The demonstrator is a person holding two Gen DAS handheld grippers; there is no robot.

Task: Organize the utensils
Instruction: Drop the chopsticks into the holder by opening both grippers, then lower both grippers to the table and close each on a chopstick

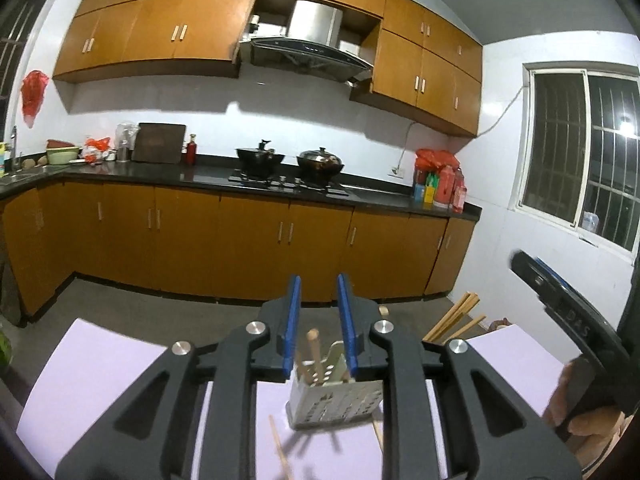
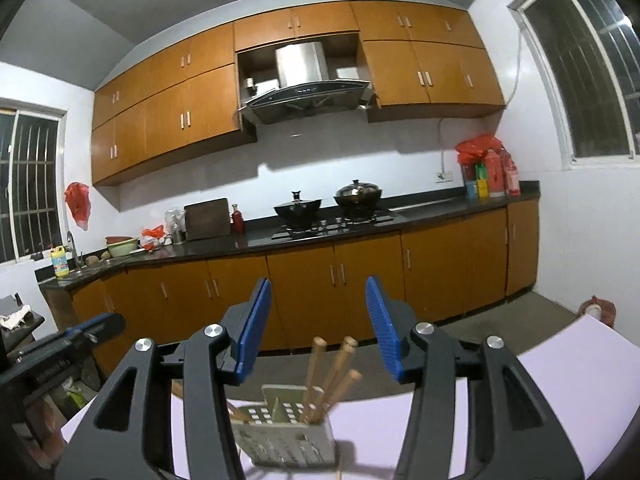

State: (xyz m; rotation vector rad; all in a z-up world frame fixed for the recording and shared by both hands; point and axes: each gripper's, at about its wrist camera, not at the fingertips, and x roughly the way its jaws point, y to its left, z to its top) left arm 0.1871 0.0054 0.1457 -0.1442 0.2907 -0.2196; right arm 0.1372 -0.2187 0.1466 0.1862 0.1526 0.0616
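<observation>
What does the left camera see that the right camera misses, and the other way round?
Only the left view shows loose chopsticks lying on the table beside the holder, a bundle of chopsticks at the far edge, and the person's hand.

Only the right view shows three chopsticks standing in the holder and a yellow bottle by the sink.

Both show the holder between open blue jaws, the stove with two pots and the orange cabinets.

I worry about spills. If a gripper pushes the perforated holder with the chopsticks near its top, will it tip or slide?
The holder is tall and narrow, so it probably tips. Its perforated walls suggest little weight. The chopsticks lean loosely and may rattle out.
</observation>
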